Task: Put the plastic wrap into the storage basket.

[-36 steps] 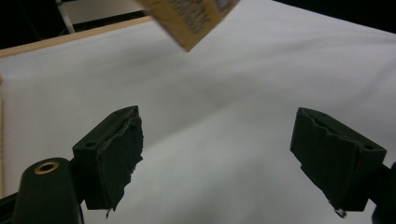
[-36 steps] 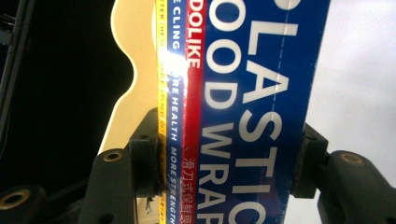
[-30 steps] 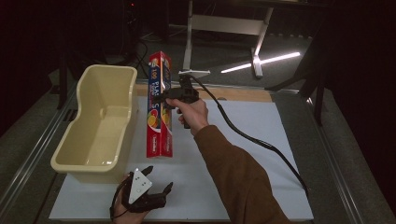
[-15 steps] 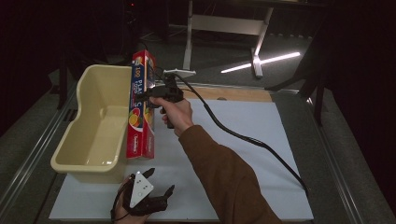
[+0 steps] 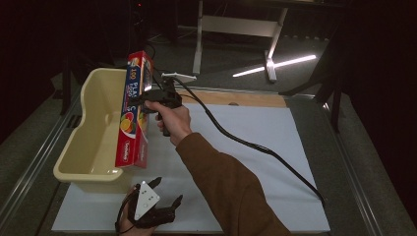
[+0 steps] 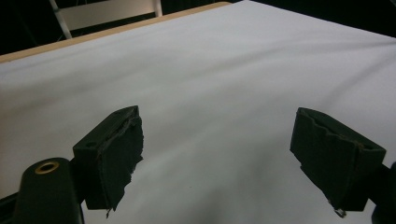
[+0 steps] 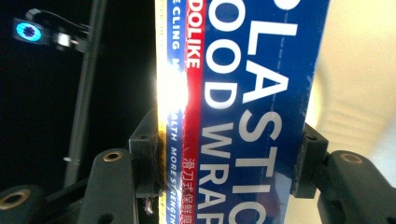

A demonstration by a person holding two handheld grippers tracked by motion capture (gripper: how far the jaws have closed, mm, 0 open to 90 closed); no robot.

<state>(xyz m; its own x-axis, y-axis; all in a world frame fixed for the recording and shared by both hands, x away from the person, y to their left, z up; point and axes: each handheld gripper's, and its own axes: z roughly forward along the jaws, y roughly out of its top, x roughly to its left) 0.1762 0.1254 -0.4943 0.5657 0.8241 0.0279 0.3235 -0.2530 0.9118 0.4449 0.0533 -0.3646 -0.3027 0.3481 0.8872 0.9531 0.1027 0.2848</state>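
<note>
A long red and blue plastic wrap box hangs lengthwise, tilted, over the right rim of a cream tub. My right gripper is shut on the box near its upper half, held by a hand in a brown sleeve. In the right gripper view both pads press the sides of the box, where my right gripper holds it, with the tub cream behind it. My left gripper rests low at the front of the white sheet, open. In the left gripper view my left gripper has nothing between its jaws.
A white sheet covers the table, with a wooden strip along its far edge. The black cable of the right gripper trails across the sheet to the right. A metal stand rises behind the table.
My right gripper has carried the box leftward from above the sheet to the tub's right rim. The left gripper has stayed in place.
</note>
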